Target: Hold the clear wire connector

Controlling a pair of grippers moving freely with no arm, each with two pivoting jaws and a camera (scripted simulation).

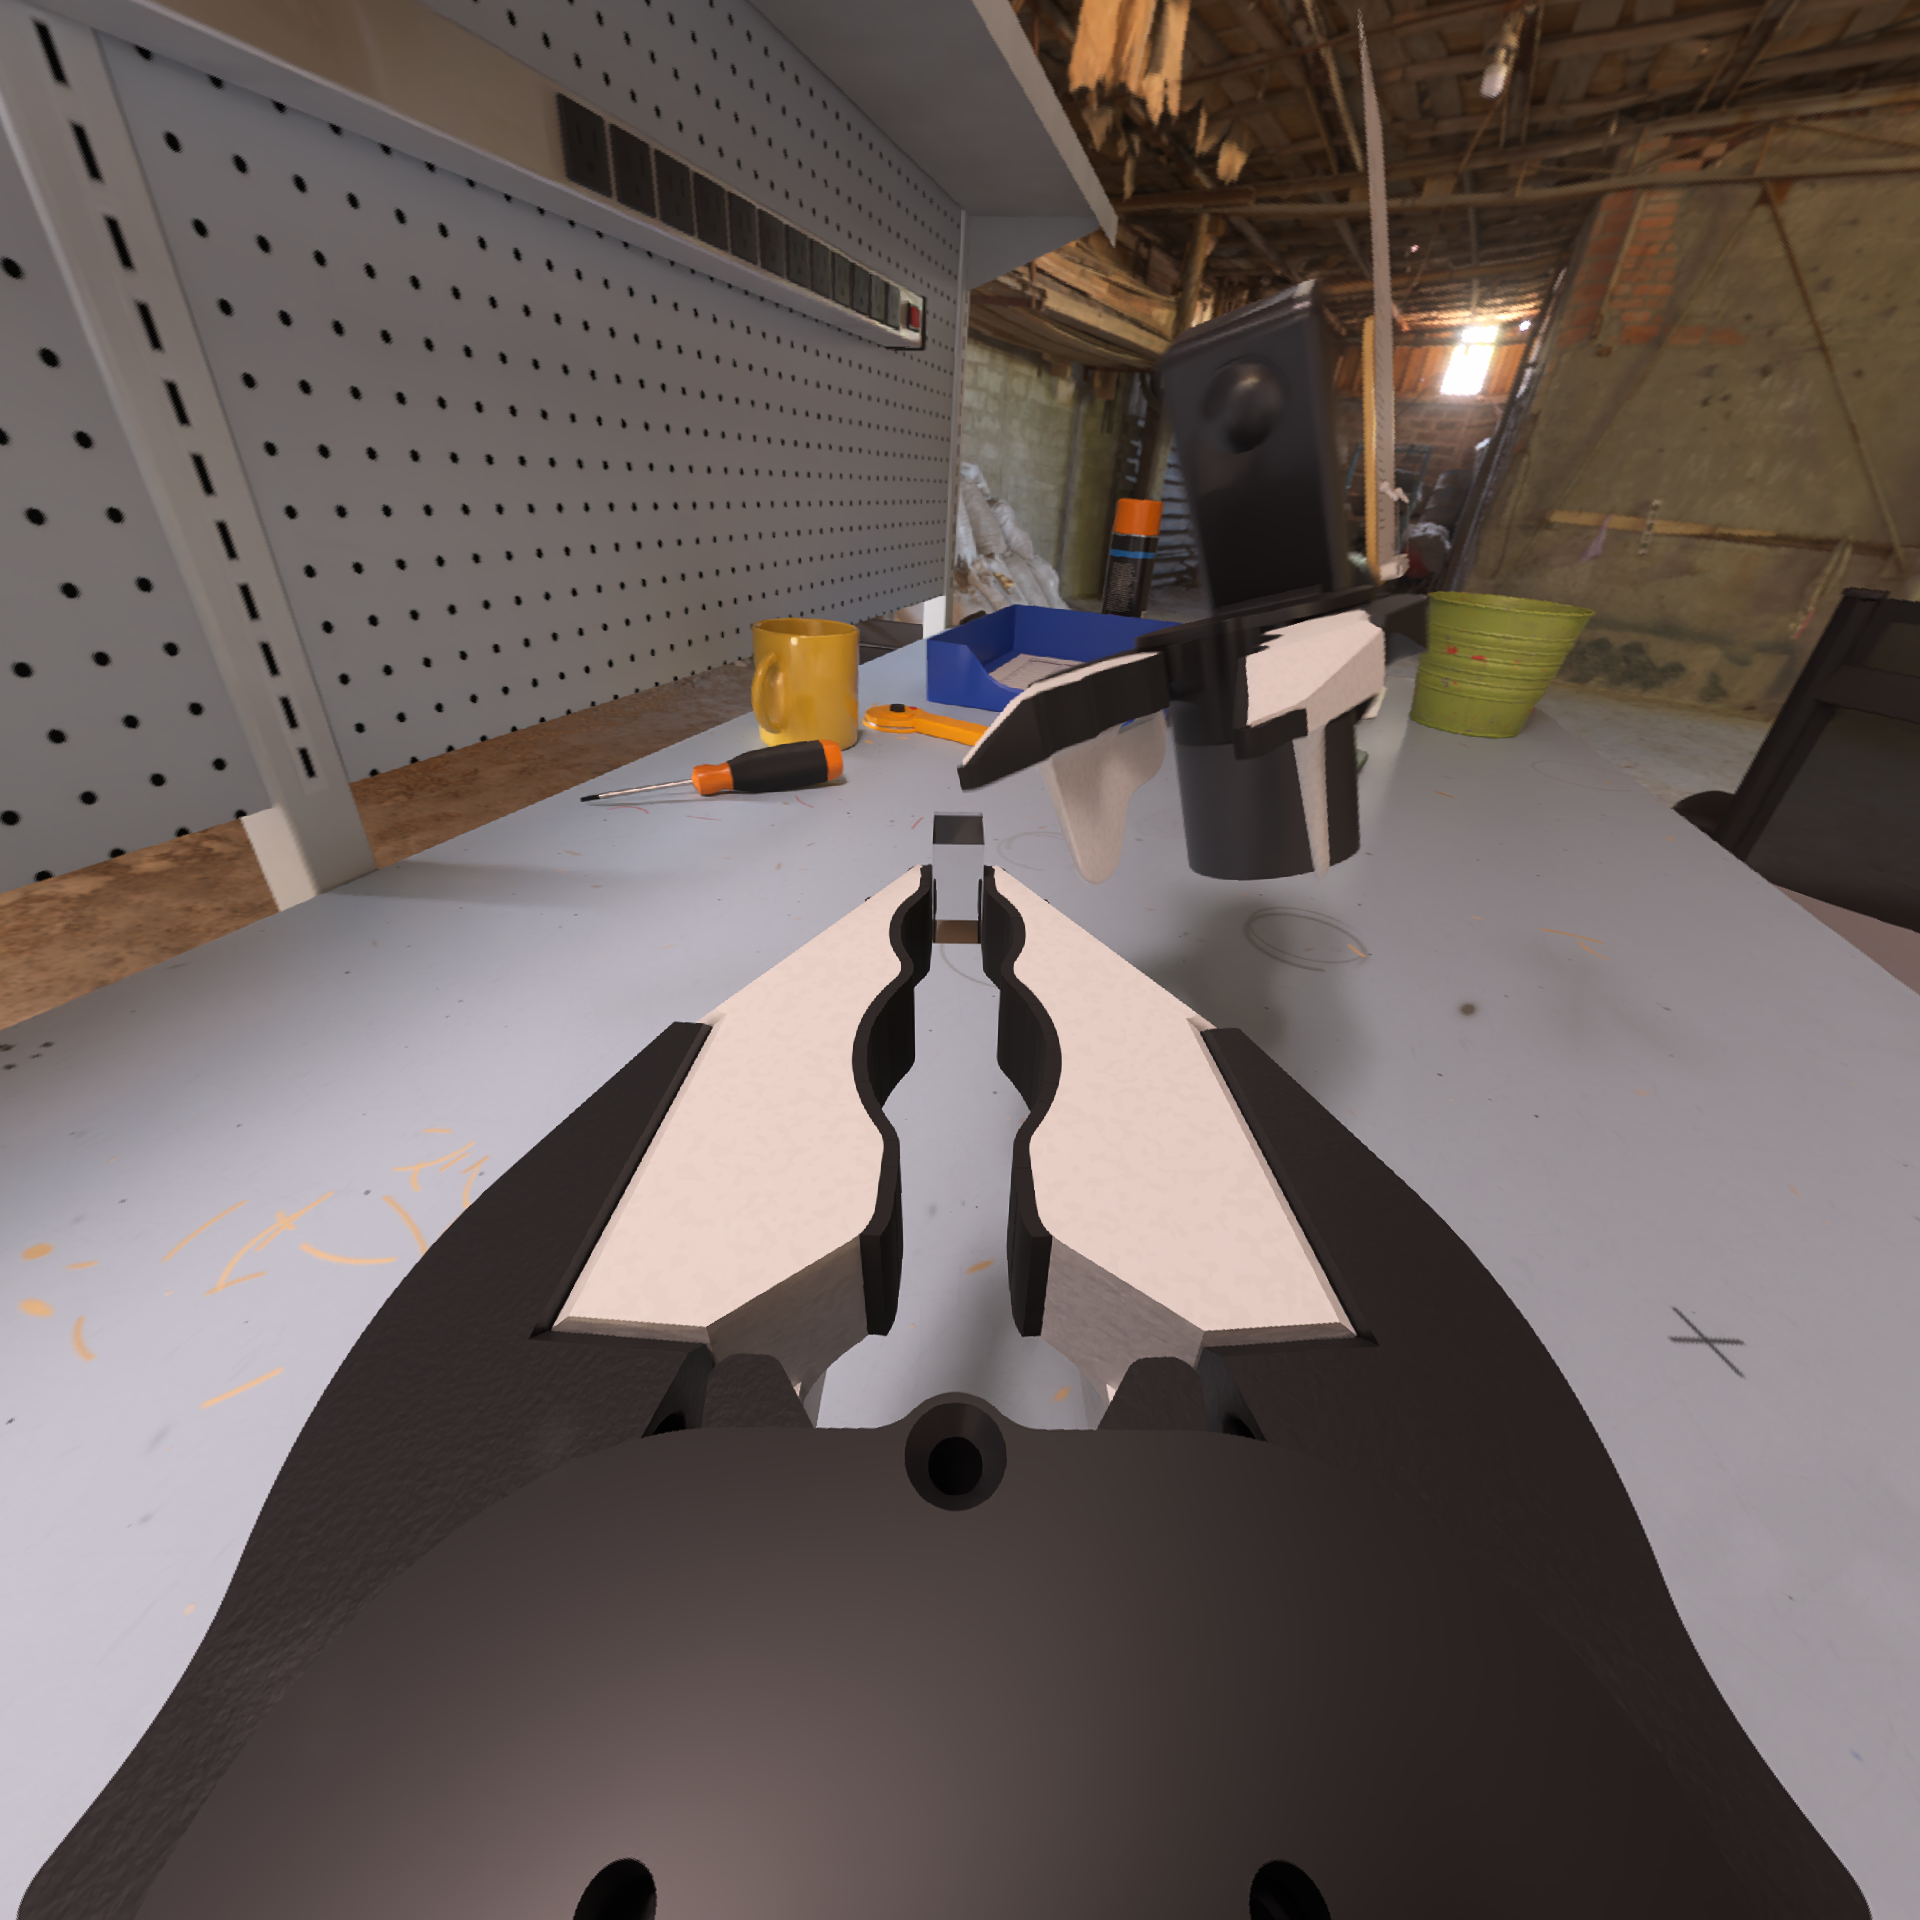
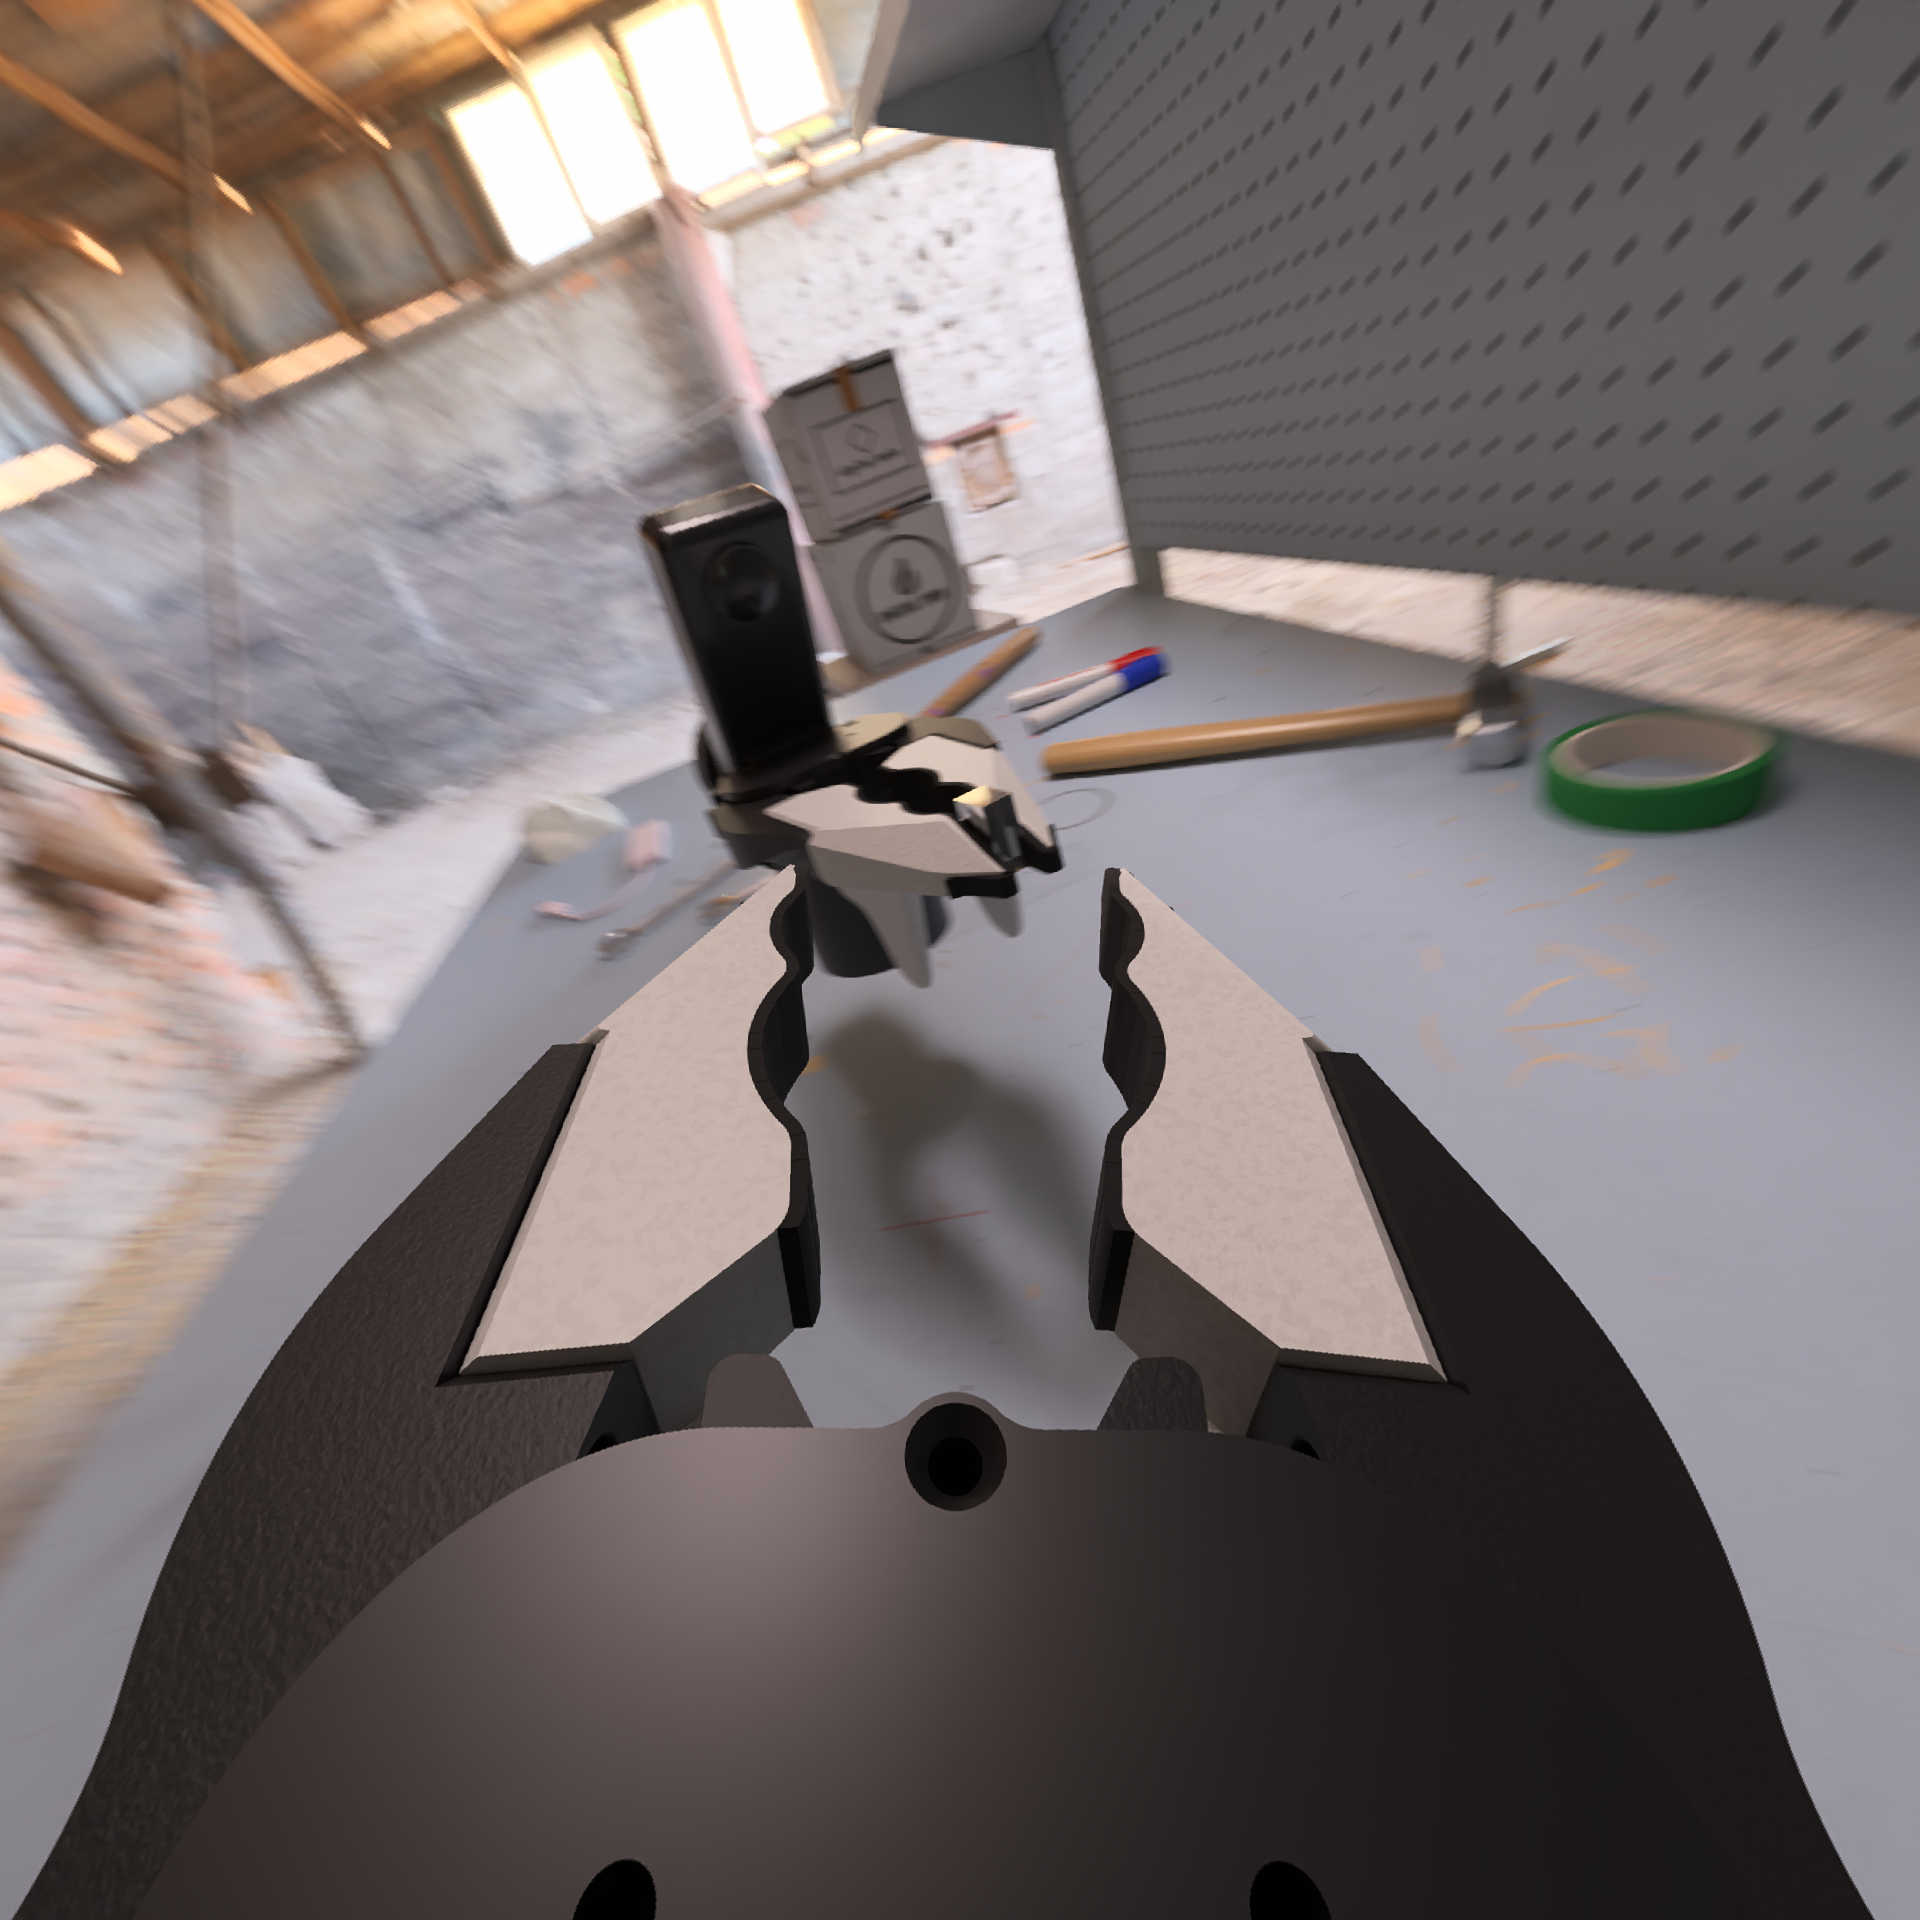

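Observation:
The clear wire connector [image 1: 957, 873] is a small see-through block with a dark top. My left gripper [image 1: 955, 883] is shut on it, pinching it between the fingertips above the grey bench. In the right wrist view the left gripper [image 2: 992, 826] hovers ahead with the connector [image 2: 982, 800] at its tips. My right gripper [image 2: 951, 899] is open and empty, fingers wide apart, pointing at the left gripper from a short distance. In the left wrist view the right gripper [image 1: 1023, 758] hovers just beyond and to the right of the connector.
On the grey bench [image 1: 312, 1039]: a yellow mug [image 1: 803, 681], an orange-black screwdriver [image 1: 727, 774], an orange cutter [image 1: 920, 720], a blue tray [image 1: 1029, 649], a spray can [image 1: 1132, 556], a green bucket [image 1: 1496, 660]. Also a hammer [image 2: 1278, 727], green tape roll [image 2: 1657, 769], markers [image 2: 1091, 681], stacked boxes [image 2: 883, 520]. Pegboard [image 1: 468, 416] behind.

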